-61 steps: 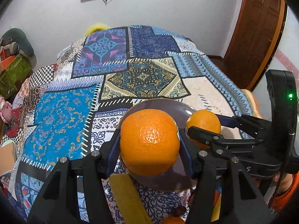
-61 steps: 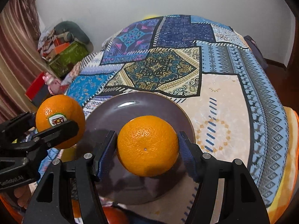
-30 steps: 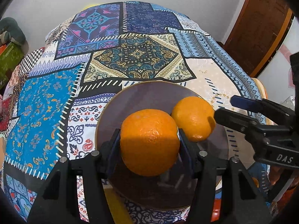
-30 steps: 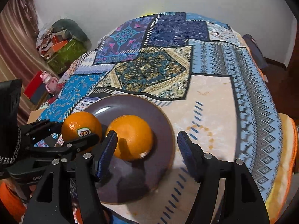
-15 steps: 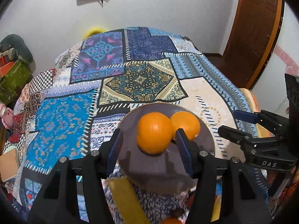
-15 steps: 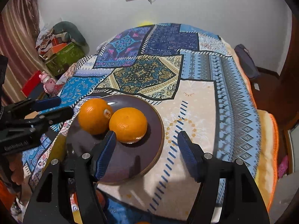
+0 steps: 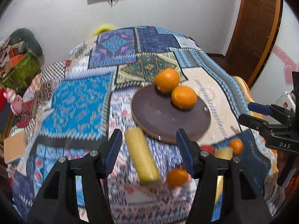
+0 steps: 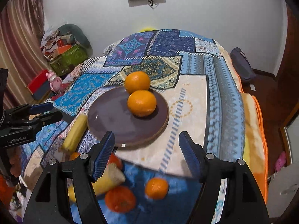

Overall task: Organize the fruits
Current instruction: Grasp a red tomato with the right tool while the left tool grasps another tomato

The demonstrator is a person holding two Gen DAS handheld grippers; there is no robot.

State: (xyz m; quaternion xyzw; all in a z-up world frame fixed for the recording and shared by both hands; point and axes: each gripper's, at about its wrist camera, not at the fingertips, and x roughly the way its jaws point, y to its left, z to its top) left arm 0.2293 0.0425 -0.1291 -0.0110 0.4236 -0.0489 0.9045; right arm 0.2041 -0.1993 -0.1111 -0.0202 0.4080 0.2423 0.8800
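Already plated, two oranges (image 8: pixel 141 102) sit touching each other toward the 12 o'clock rim of the dark round plate (image 8: pixel 112 123) on the patchwork bedspread (image 8: pixel 214 100). Loose fruit waits nearer the camera: a yellow banana-like piece (image 7: pixel 142 154) just beside the plate's 7 o'clock edge, a small orange (image 8: pixel 156 188) and a redder, tomato-like fruit (image 8: pixel 120 198) at about 6 o'clock. The next pick likely calls for a straight descent over one small fruit, fingers straddling its widest part, closing gently so it neither rolls nor bruises. Both the left gripper (image 7: pixel 149 152) and the right gripper (image 8: pixel 146 154) hang above the bed with jaws spread wide, holding nothing and touching nothing.
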